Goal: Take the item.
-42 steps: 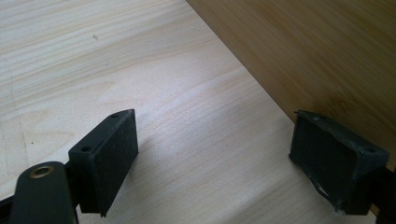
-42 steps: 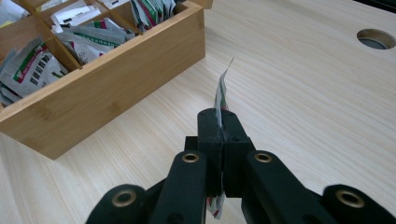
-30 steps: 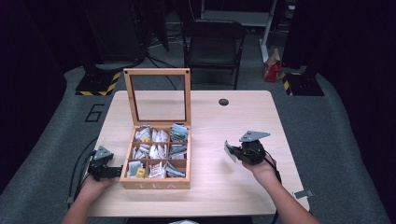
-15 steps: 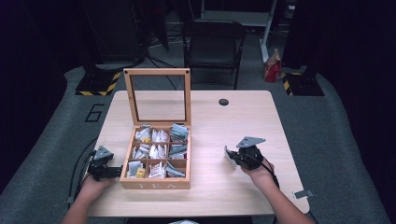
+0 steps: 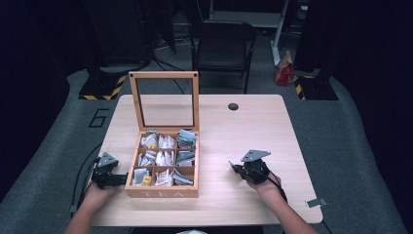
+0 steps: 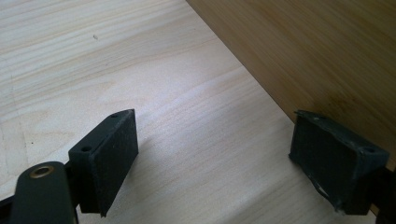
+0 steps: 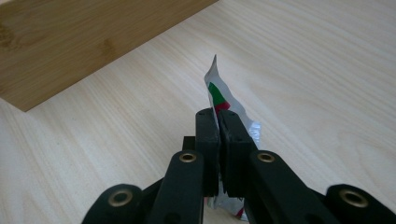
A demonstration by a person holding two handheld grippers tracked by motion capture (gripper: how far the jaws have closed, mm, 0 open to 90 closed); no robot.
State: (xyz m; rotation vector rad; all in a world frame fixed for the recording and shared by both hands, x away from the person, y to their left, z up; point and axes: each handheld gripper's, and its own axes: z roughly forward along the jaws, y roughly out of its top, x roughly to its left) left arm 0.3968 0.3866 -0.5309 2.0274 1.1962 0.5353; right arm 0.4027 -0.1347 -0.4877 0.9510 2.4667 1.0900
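Left fingers (image 6: 215,158) apart | right fingers (image 7: 219,140) clamp one sachet (image 7: 223,98) | one tea box (image 5: 163,190), nine compartments

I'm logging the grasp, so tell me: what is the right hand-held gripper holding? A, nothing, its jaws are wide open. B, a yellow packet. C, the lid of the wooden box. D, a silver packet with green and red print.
D: the right hand-held gripper has its jaws pressed together on a silver packet printed green and red, above the table.
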